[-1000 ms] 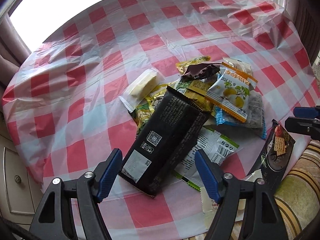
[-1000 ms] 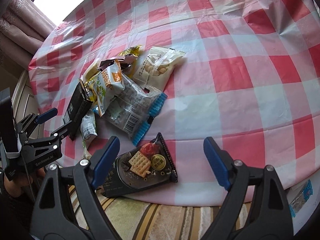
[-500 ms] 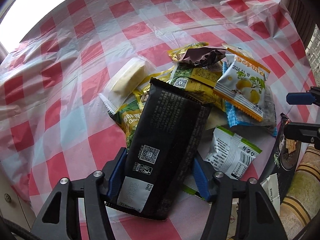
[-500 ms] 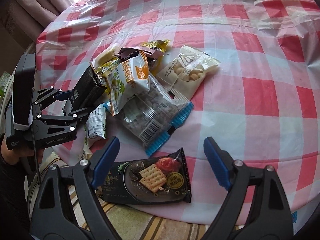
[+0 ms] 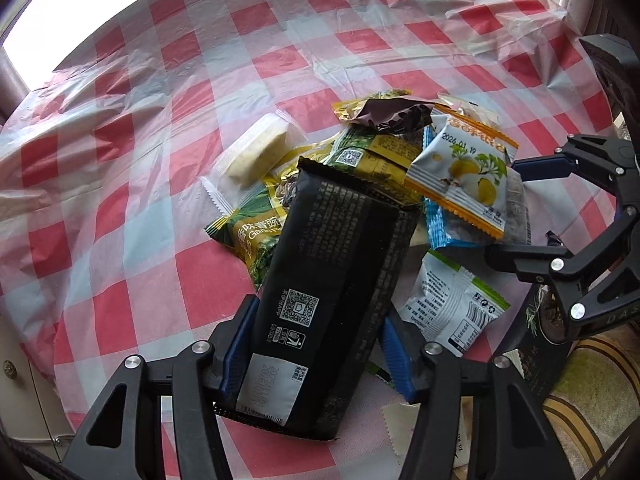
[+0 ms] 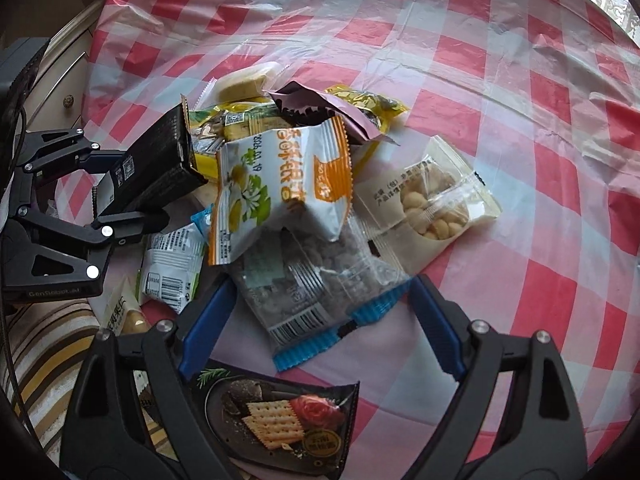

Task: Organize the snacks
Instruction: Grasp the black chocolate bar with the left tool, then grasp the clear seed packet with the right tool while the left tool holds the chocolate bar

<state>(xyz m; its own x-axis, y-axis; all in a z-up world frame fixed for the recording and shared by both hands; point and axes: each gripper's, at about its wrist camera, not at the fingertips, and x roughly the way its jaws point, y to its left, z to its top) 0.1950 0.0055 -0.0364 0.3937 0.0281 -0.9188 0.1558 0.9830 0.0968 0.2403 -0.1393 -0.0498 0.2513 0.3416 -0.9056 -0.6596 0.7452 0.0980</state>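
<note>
On the table, left tongs pinch the stiff, light black packet low across its width; right tongs, spreading, straddle a crinkly clear packet untouched.

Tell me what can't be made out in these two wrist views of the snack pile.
- Front of the long black foil packet: left wrist view shows only its printed back.
- Dark cracker packet: right wrist view, its left end is behind a jaw; in the left view the right gripper covers most of it.
- Yellow-green packets: mostly buried under other bags, both views.
</note>
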